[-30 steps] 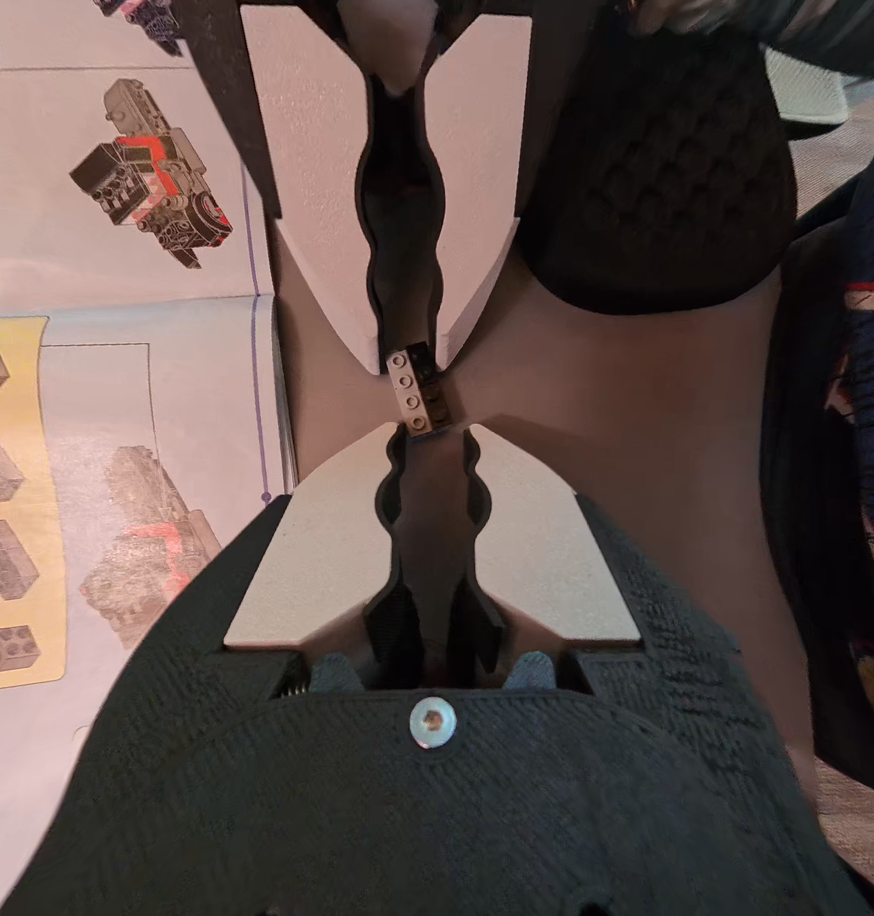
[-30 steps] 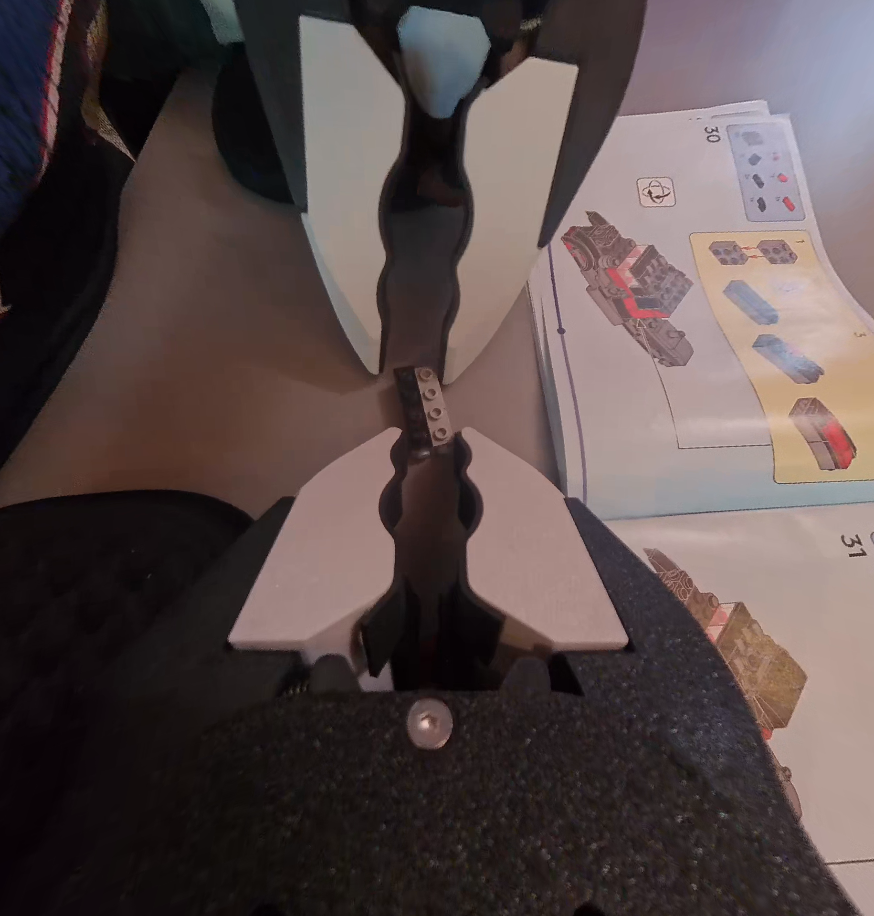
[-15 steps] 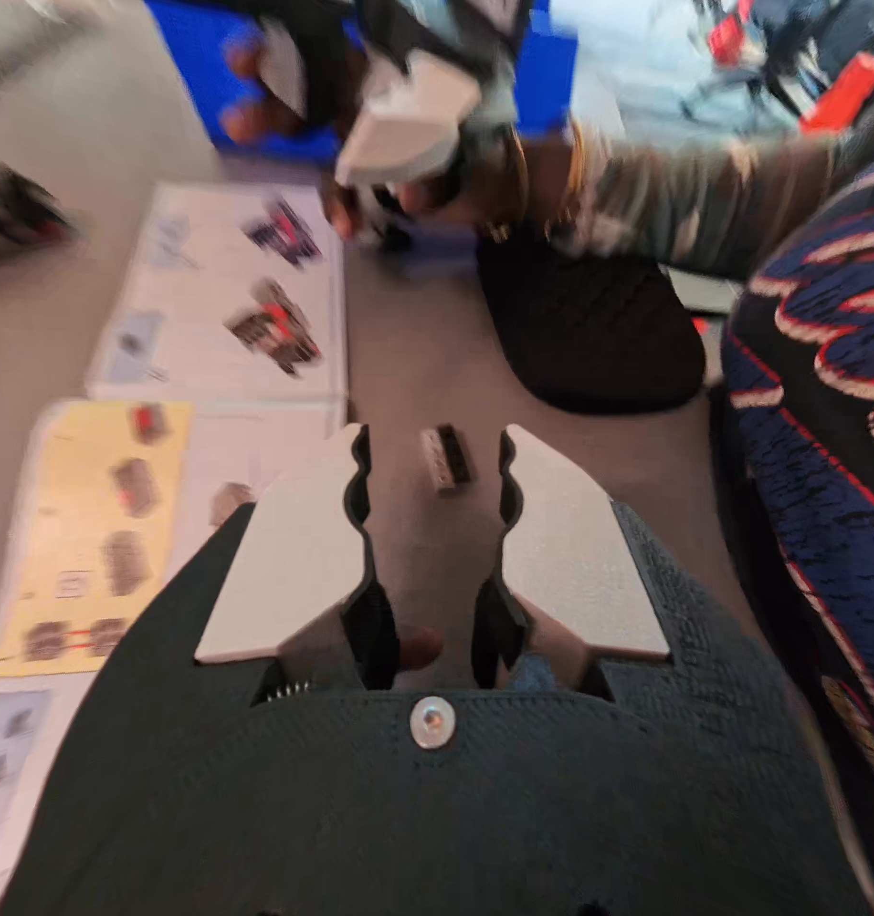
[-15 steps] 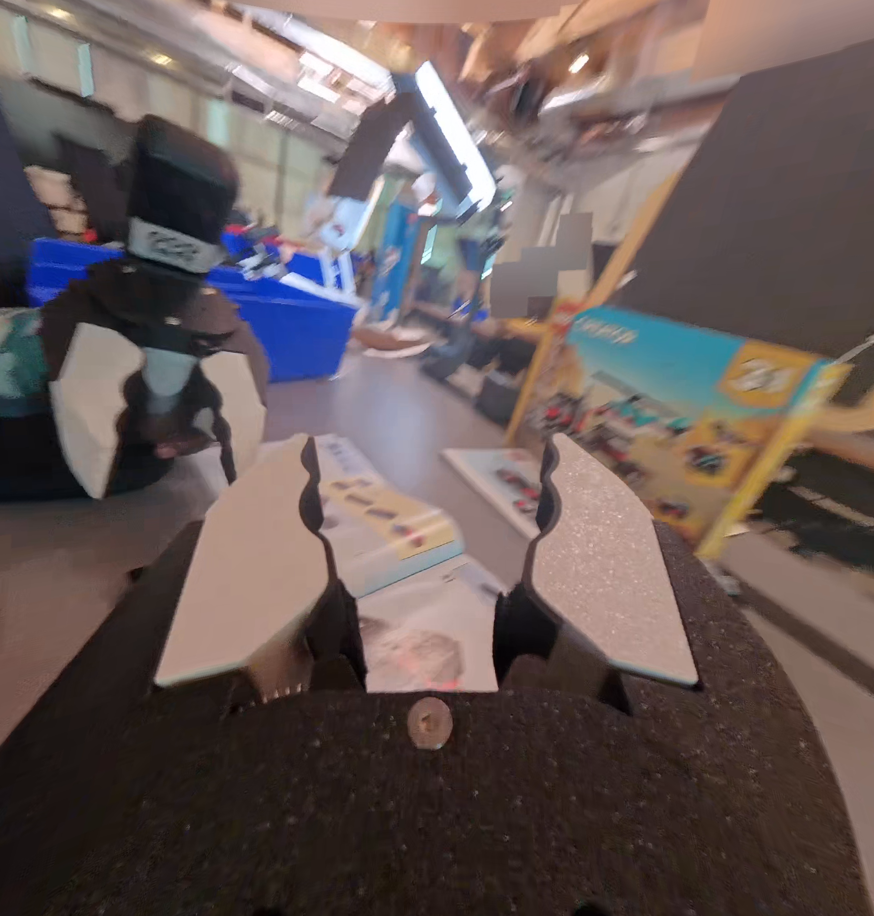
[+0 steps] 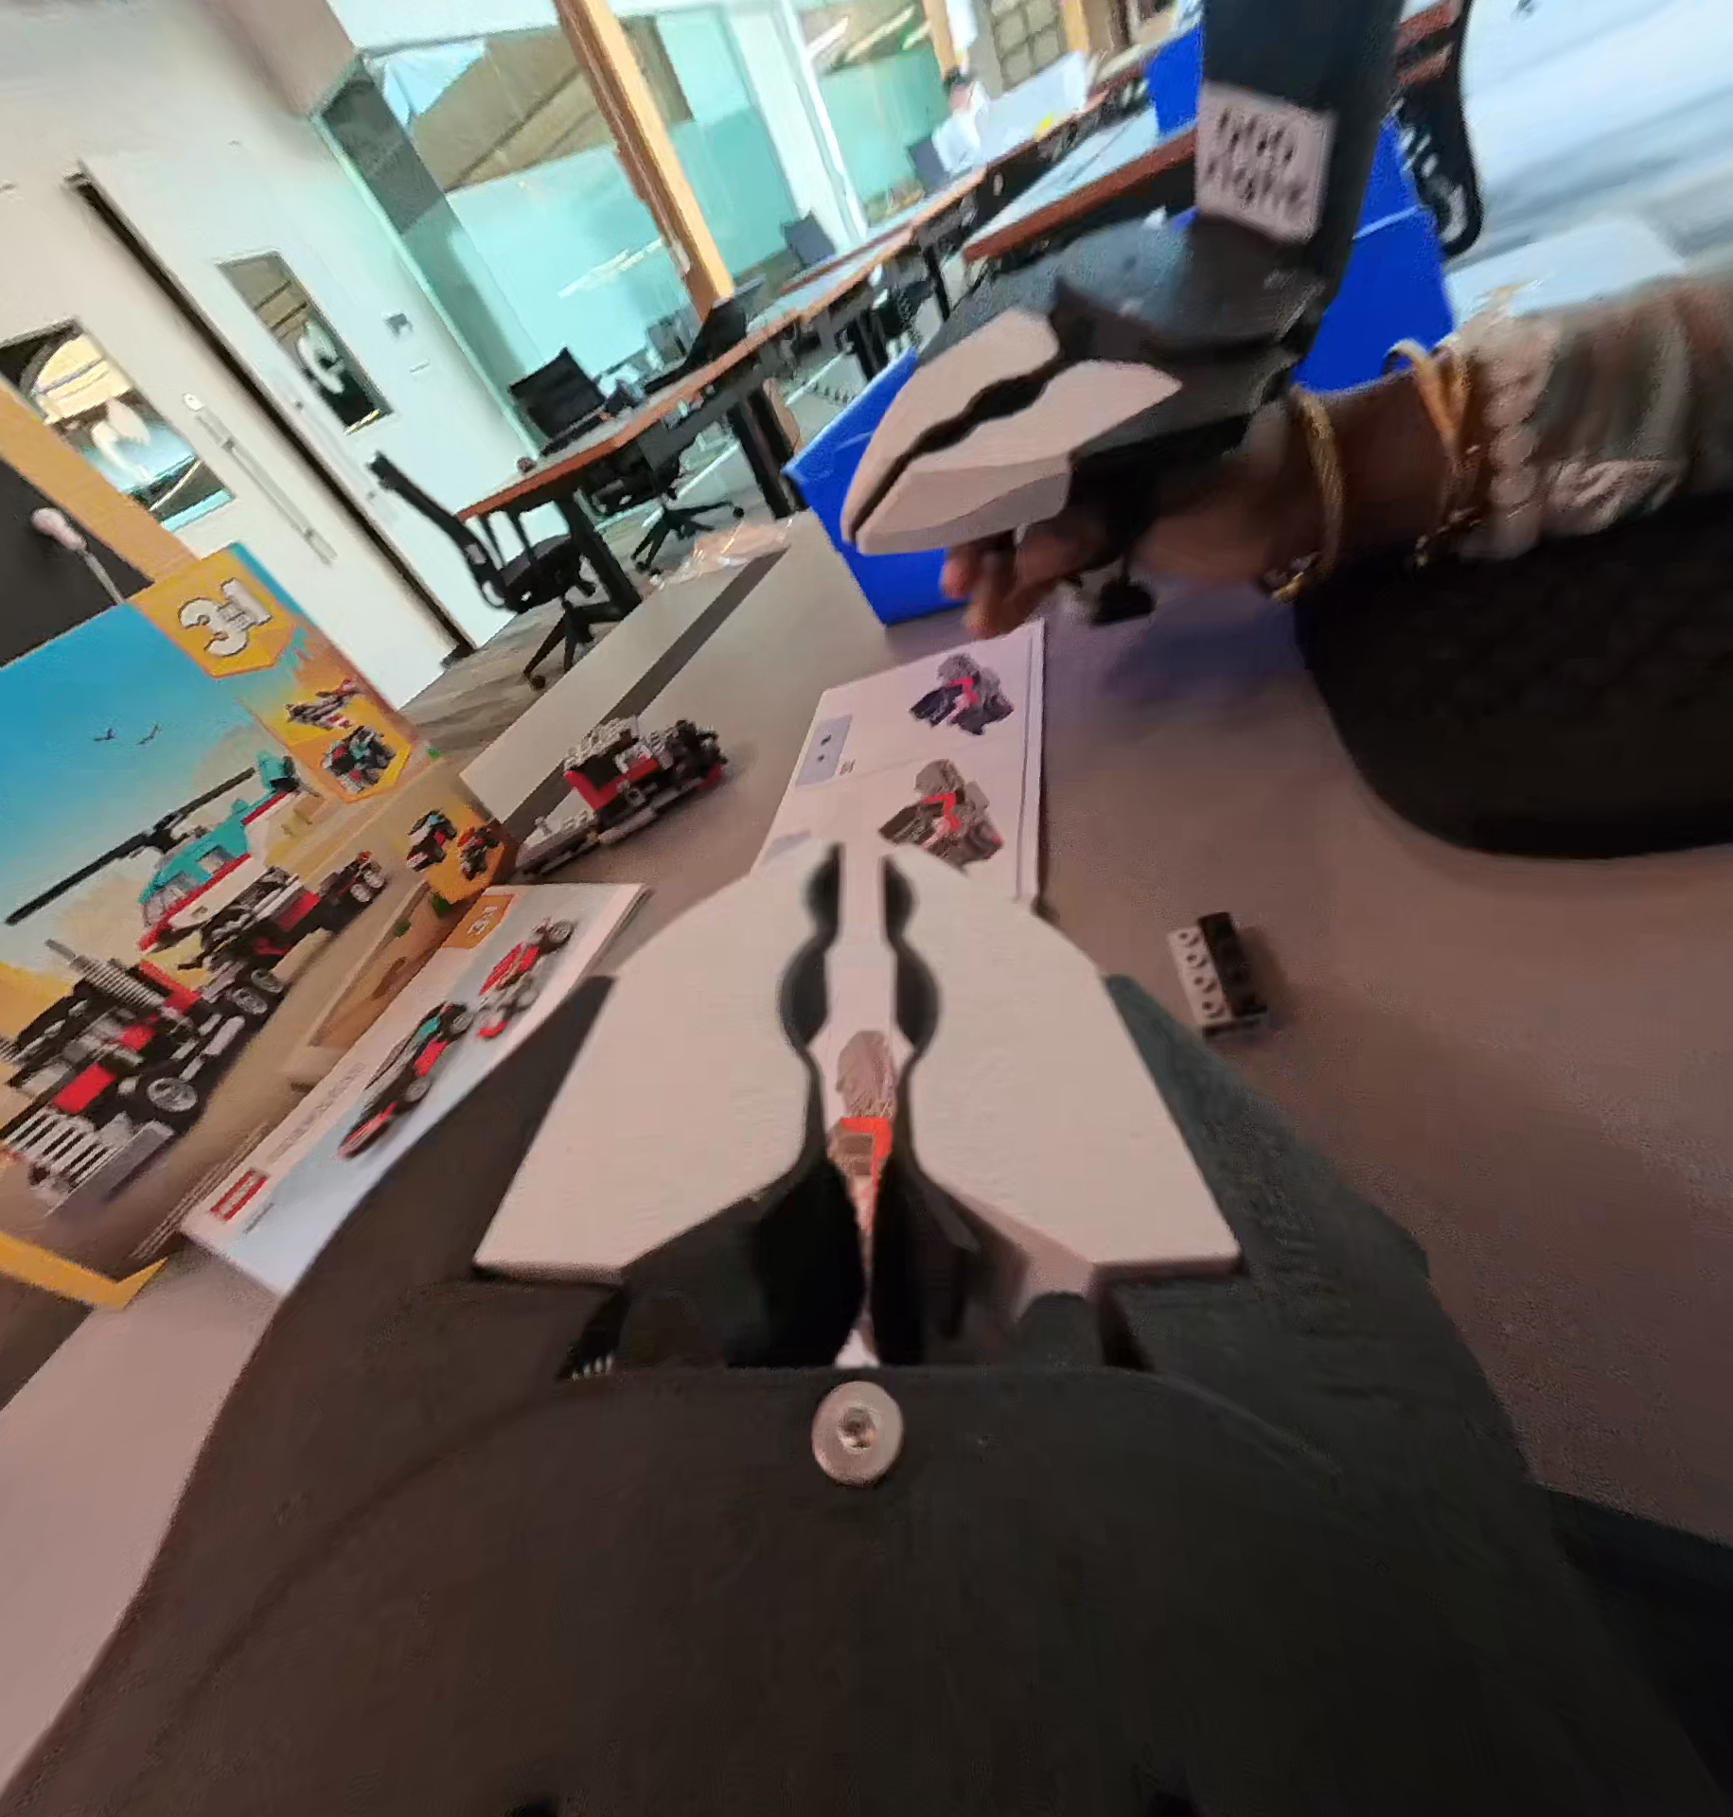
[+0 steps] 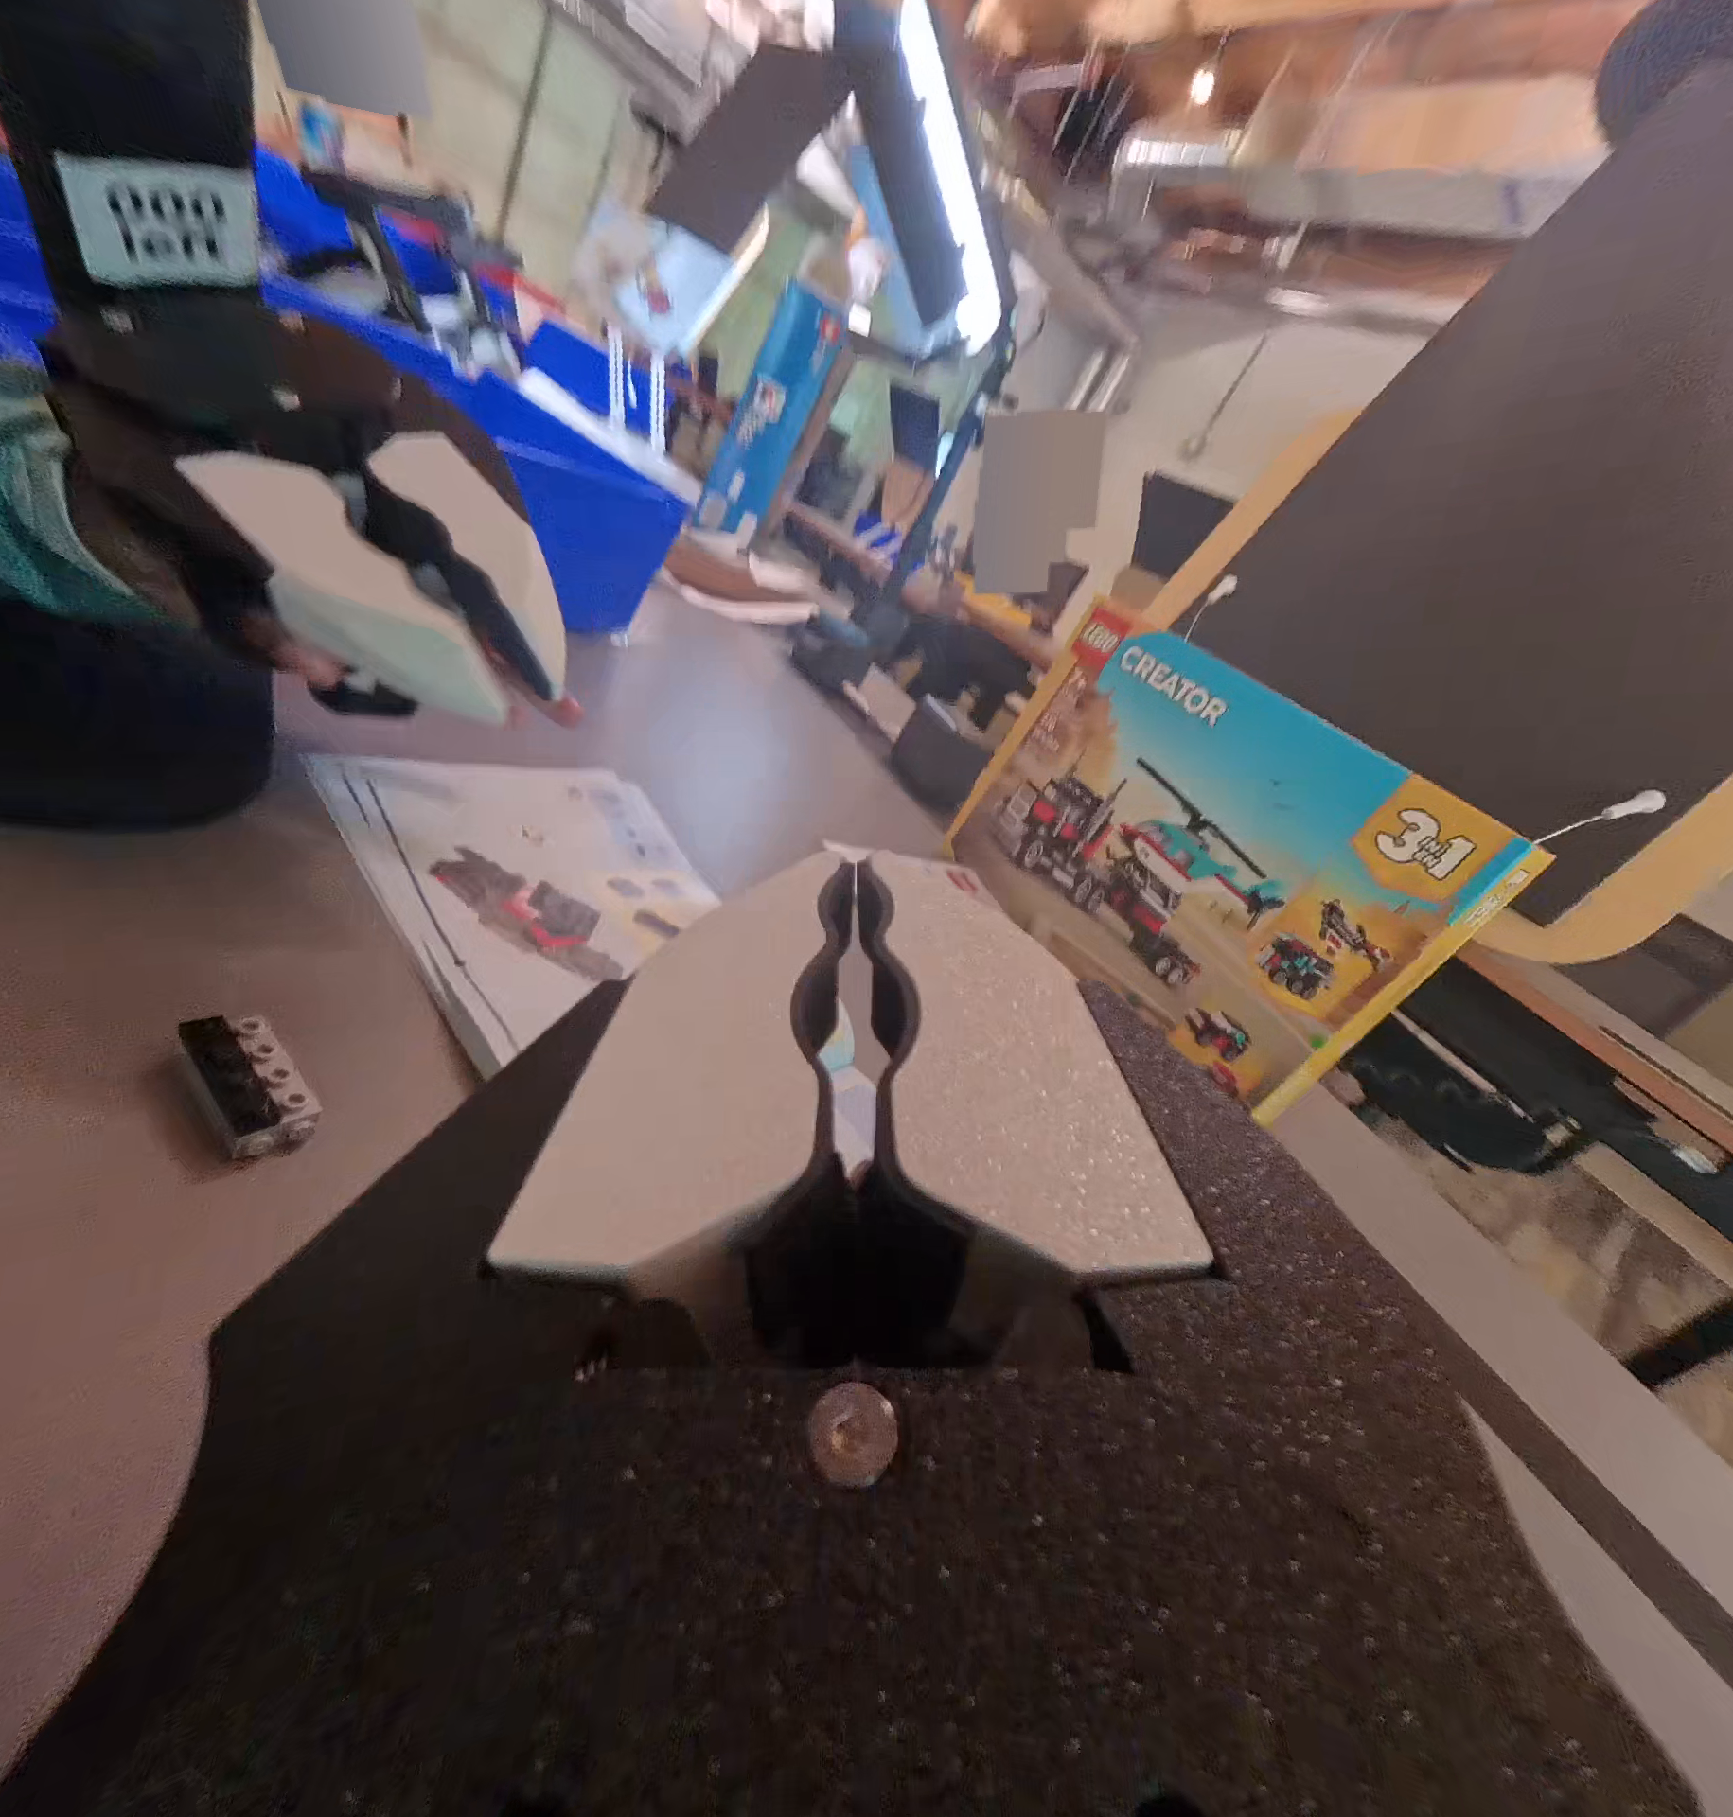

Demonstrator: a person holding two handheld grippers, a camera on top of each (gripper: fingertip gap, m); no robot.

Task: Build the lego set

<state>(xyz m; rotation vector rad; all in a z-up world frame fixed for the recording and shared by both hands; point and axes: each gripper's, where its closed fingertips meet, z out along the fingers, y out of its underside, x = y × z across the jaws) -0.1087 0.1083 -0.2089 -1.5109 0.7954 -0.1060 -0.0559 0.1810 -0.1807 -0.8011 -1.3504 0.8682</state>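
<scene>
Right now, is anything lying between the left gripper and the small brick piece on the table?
Nothing visible. The brick piece lies alone on bare table, right of the left gripper, which is empty.

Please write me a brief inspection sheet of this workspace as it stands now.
Surface: grey table, mostly bare.
Job's things: small black-and-grey brick piece lying loose; part-built model; open booklet; second booklet.
Clutter: set box propped upright; black pad.
Grippers: left hand-held gripper nearly closed, empty; right hand-held gripper shut, empty.
Cables: nothing seen.
Surroundings: blue bin, office desks and chairs.
</scene>
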